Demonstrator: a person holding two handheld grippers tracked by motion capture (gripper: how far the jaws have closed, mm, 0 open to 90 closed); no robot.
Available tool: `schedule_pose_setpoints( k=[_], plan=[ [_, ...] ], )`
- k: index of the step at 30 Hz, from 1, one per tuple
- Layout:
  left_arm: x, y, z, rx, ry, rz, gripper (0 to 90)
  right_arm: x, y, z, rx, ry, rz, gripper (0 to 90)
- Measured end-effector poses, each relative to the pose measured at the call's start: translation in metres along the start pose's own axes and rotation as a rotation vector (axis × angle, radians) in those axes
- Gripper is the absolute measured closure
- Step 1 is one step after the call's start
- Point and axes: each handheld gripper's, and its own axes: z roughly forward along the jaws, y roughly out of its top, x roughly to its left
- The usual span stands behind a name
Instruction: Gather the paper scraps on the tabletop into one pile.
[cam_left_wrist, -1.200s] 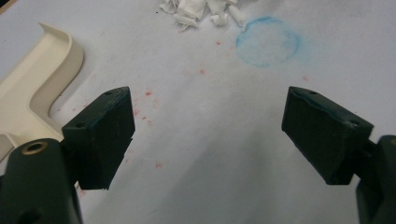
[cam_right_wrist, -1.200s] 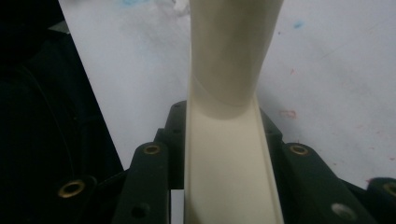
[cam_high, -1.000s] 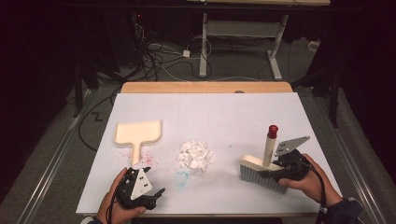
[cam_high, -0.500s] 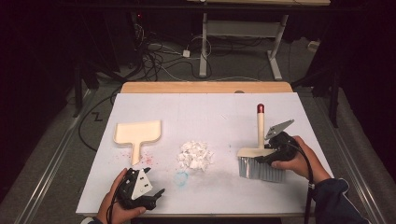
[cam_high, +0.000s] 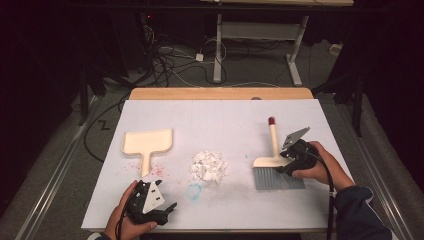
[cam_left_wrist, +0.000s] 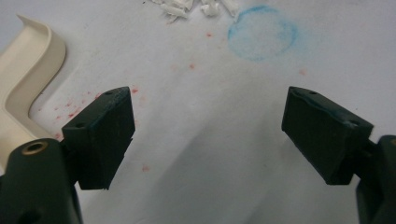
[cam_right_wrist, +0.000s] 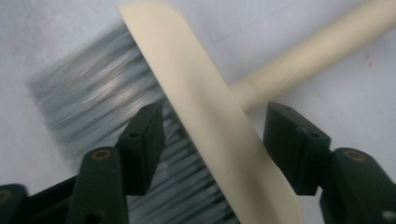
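Observation:
A cream brush (cam_high: 273, 142) with grey bristles and a red handle tip lies flat on the white board (cam_high: 225, 120) at the right. My right gripper (cam_high: 291, 162) is at the brush's head (cam_right_wrist: 205, 107). Its jaws have just been opening; they stand open on either side of the cream back without pressing it, one over the bristles and one by the handle. A cream dustpan (cam_high: 147, 141) lies at the left, and a pile of white paper scraps (cam_high: 209, 166) sits mid-board. My left gripper (cam_high: 167, 210) rests open near the front edge, nothing between its jaws (cam_left_wrist: 208, 130).
A faint blue ring (cam_high: 192, 191) and red specks mark the board near the dustpan's handle (cam_left_wrist: 28, 79). The table's wooden far edge (cam_high: 220, 93) lies beyond the board. Cables and desk legs fill the dark floor behind.
The brush's handle has swung from a tilt to lie pointing away on the board. The right hand has shifted left and its jaws have opened off the brush. The left gripper has not moved.

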Motion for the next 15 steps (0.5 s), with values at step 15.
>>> schedule_pose_setpoints(
  k=[15],
  plan=[
    [0.000, 0.000, -0.002, -0.006, 0.008, -0.006, 16.3, 0.006, -0.003, -0.016, -0.248, -0.112, 0.082, 38.2]
  ],
)
